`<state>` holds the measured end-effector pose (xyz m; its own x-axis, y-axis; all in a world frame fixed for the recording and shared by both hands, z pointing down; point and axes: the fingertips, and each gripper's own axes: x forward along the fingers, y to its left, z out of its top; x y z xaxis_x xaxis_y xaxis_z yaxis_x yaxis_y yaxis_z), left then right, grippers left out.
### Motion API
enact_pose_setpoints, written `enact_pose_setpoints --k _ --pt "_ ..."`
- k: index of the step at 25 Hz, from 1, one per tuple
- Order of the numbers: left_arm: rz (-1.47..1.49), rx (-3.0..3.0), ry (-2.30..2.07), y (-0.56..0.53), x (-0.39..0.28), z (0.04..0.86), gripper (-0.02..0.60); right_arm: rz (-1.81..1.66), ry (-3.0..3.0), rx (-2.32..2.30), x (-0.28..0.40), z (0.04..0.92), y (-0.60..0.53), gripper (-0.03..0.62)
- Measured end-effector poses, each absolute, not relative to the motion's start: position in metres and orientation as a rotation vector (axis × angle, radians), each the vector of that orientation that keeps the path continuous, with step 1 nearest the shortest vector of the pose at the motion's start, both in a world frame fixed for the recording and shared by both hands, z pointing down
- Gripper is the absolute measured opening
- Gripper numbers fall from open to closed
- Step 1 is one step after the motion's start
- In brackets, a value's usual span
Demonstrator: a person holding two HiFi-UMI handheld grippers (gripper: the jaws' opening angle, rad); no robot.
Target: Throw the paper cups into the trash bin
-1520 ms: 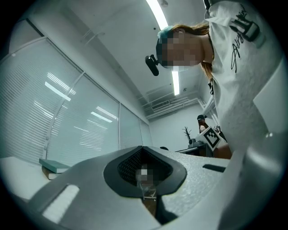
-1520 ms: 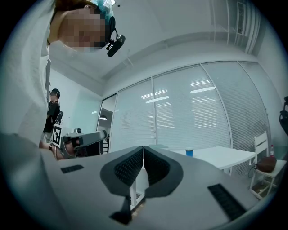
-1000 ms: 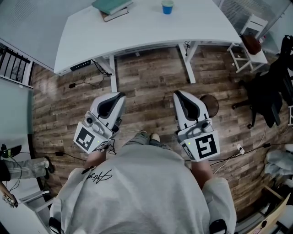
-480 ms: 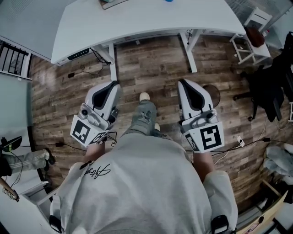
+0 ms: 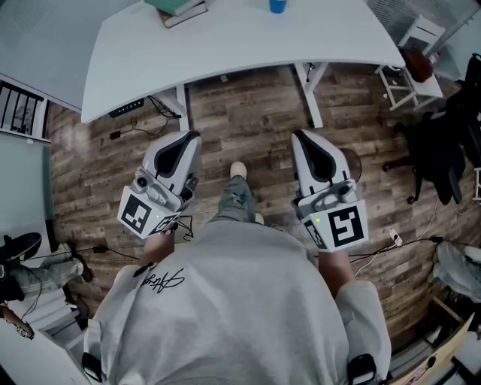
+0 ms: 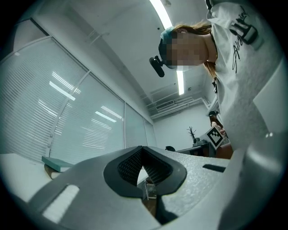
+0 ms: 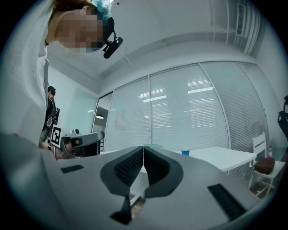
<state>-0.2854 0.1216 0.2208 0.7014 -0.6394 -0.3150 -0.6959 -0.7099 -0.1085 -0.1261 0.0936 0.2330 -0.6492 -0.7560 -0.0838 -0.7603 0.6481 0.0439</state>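
White table (image 5: 240,45), stacked books (image 5: 179,9) and blue cup (image 5: 277,6) at its far edge

White desk (image 5: 225,45) with stacked books (image 5: 177,9), wood-plank floor (image 5: 244,113), black office chair (image 5: 440,154) at right.

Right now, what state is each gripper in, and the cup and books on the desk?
Left gripper: shut, empty.
Right gripper: shut, empty.
Blue cup: upright on the white desk, untouched.
Books: stacked flat on the desk.
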Motion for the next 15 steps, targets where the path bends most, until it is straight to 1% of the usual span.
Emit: enact_pose_setpoints --k 15 --pt "0.371 -2.723 1.006 0.039 -0.286 0.217 0.003 0.119 2.770 -1.346 -0.125 0.229 0.016 0.012"
